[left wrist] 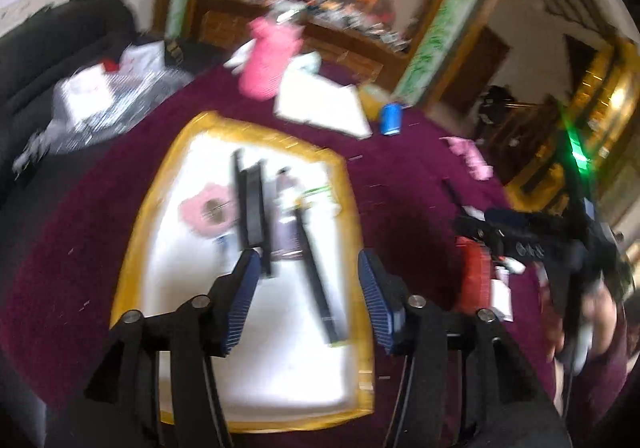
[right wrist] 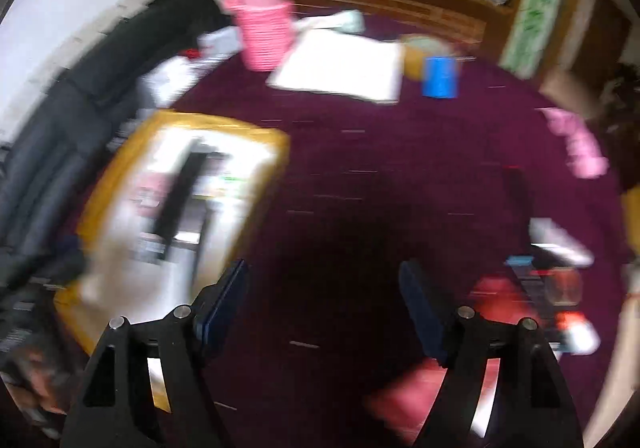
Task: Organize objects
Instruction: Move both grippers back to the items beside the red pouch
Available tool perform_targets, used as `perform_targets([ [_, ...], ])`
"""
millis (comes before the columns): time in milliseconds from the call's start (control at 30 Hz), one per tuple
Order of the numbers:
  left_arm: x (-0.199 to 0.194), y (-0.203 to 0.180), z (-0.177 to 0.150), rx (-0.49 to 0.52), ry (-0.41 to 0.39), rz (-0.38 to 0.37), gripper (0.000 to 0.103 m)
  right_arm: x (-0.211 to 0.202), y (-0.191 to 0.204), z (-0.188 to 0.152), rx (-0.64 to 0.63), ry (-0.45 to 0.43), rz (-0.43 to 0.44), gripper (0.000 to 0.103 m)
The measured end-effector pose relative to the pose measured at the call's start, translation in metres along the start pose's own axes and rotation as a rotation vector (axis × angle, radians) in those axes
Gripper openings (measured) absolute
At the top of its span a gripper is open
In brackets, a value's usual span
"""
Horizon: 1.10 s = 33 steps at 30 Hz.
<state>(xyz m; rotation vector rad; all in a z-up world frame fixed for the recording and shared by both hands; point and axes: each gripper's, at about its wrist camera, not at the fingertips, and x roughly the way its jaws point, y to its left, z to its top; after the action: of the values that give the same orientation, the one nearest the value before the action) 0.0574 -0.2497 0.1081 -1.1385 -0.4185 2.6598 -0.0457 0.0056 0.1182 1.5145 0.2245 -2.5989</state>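
A white tray with a gold rim (left wrist: 132,252) lies on the maroon cloth. In it lie black combs (left wrist: 250,204), a long black item (left wrist: 318,288), a pink round thing (left wrist: 204,210) and a small bottle (left wrist: 286,204). My left gripper (left wrist: 306,266) is open and empty above the tray's near half. My right gripper (right wrist: 324,276) is open and empty over bare maroon cloth, right of the tray (right wrist: 96,204). Red and blue packets (right wrist: 532,288) lie to its right, blurred. The right gripper also shows in the left wrist view (left wrist: 480,232).
A pink basket (right wrist: 262,34), a white pad (right wrist: 340,64), a blue can (right wrist: 440,76) and a pink item (right wrist: 576,144) sit farther back on the cloth. Dark clothing and silver packets (left wrist: 92,108) lie at left. Wooden furniture stands behind.
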Motion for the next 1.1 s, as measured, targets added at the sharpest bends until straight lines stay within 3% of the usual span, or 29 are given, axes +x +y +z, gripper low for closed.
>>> perform_targets([
  [67, -0.009, -0.025, -0.001, 0.059, -0.04, -0.036, 0.061, -0.03, -0.034, 0.005, 0.025, -0.06, -0.04, 0.072],
  [133, -0.014, -0.051, -0.002, 0.127, -0.067, -0.053, 0.065, -0.079, -0.076, 0.003, 0.09, -0.218, -0.055, 0.076],
  [200, -0.015, -0.077, -0.006, 0.194, -0.07, -0.077, 0.067, -0.12, -0.114, -0.009, 0.163, -0.38, -0.046, 0.102],
  [267, -0.009, -0.098, -0.011, 0.238, -0.044, -0.109, 0.067, -0.131, -0.15, -0.031, 0.27, -0.462, 0.013, 0.102],
  [300, -0.003, -0.107, -0.014, 0.252, -0.019, -0.126, 0.067, -0.119, -0.167, -0.039, 0.34, -0.401, 0.011, 0.102],
  [367, 0.01, -0.119, -0.02, 0.264, 0.036, -0.147, 0.067, -0.075, -0.191, -0.051, 0.393, -0.198, 0.0, 0.102],
  [467, 0.027, -0.133, -0.032, 0.277, 0.117, -0.157, 0.067, -0.023, -0.213, -0.081, 0.436, -0.088, -0.12, 0.102],
  [667, 0.047, -0.147, -0.046, 0.266, 0.202, -0.134, 0.067, 0.021, -0.233, -0.098, 0.496, -0.044, -0.032, 0.102],
  [833, 0.057, -0.153, -0.049, 0.231, 0.226, -0.138, 0.067, 0.033, -0.215, -0.059, 0.401, -0.042, -0.02, 0.101],
  [933, 0.065, -0.154, -0.051, 0.227, 0.233, -0.144, 0.067, 0.052, -0.196, -0.032, 0.301, -0.03, -0.065, 0.098],
  [1067, 0.076, -0.146, -0.05, 0.231, 0.246, -0.134, 0.067, 0.088, -0.18, 0.003, 0.202, 0.038, -0.119, 0.057],
  [1100, 0.079, -0.144, -0.049, 0.23, 0.248, -0.133, 0.067, 0.096, -0.178, 0.01, 0.188, 0.054, -0.117, 0.052],
])
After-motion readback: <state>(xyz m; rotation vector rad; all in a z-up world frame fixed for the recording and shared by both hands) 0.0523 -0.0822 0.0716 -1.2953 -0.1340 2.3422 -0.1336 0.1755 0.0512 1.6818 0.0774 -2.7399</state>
